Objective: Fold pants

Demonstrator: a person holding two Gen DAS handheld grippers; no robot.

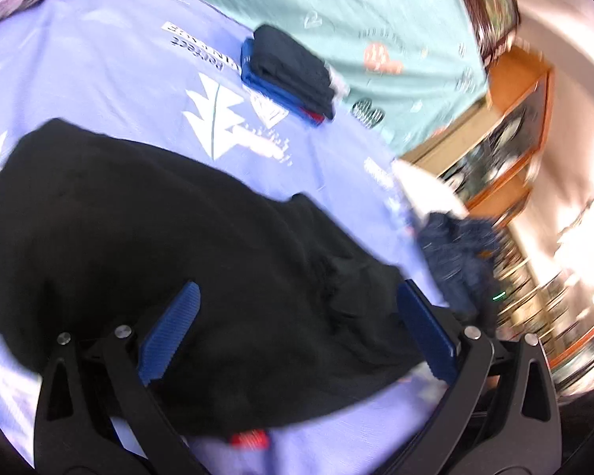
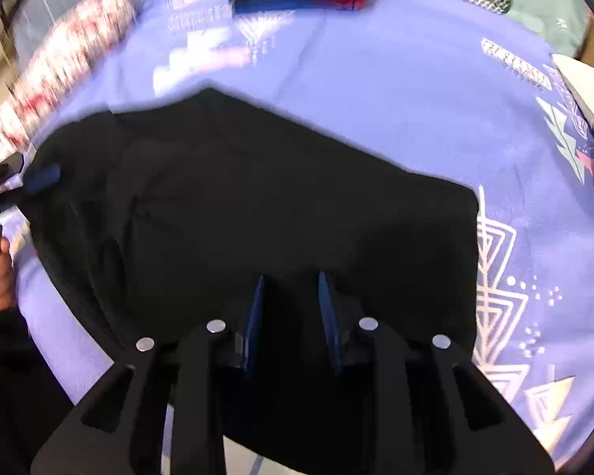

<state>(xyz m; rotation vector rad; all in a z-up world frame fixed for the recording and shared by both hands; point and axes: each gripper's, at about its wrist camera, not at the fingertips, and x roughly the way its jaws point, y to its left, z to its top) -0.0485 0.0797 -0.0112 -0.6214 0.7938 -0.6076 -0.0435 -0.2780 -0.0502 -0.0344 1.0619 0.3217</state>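
Black pants lie folded on a lilac printed bedsheet. My left gripper stands wide open over their crumpled end, its blue pads on either side and not pressing the cloth. In the right wrist view the pants fill the middle as a flat dark slab. My right gripper points down at their near edge with a narrow gap between its pads; I see nothing pinched there. The left gripper's blue fingertip shows at the pants' left edge, with a hand behind it.
A stack of folded dark and blue clothes sits further back on the sheet. A dark blue heap of garments lies at the bed's right edge. A teal blanket, a floral pillow and a wooden shelf surround the bed.
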